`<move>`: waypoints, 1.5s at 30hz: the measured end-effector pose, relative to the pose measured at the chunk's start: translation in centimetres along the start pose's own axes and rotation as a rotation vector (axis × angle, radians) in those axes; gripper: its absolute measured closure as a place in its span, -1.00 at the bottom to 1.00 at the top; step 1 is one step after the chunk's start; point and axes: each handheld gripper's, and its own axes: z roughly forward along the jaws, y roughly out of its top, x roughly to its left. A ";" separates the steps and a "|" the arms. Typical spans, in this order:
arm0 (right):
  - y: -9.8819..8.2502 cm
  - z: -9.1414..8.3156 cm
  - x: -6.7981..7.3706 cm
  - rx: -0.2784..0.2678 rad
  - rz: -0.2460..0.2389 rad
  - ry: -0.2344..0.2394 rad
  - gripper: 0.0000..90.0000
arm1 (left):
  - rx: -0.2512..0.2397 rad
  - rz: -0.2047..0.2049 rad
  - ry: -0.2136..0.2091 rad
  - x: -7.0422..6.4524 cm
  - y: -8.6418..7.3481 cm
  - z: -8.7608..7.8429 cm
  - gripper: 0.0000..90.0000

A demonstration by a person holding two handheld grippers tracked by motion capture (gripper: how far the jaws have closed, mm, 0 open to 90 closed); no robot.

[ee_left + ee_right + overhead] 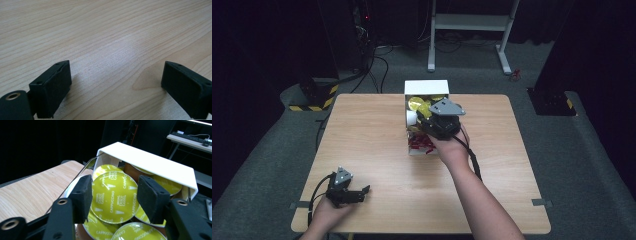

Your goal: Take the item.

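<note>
The right claw hangs over the white box that sits toward twelve o'clock on the worktop. In the right gripper view its two black pads flank a yellow cappuccino capsule, one at nine o'clock of the lid, one at three o'clock; whether they press on it I cannot tell. The capsule lies tilted on top of other yellow capsules inside the box. The left claw rests low on the bare worktop at about seven o'clock, its jaws released and spread wide with nothing between them.
</note>
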 end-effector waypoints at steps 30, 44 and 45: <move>0.2 1.5 0.6 0.048 0.033 -0.040 -0.34 | -0.005 -0.001 -0.003 0.0 -0.2 -0.2 -0.73; -0.1 1.8 0.6 0.081 0.028 -0.041 -0.16 | -0.006 0.000 -0.003 0.0 -0.2 -0.2 -0.73; -0.1 1.8 0.6 0.081 0.032 -0.040 -0.16 | -0.006 0.000 -0.003 0.0 -0.2 -0.2 -0.73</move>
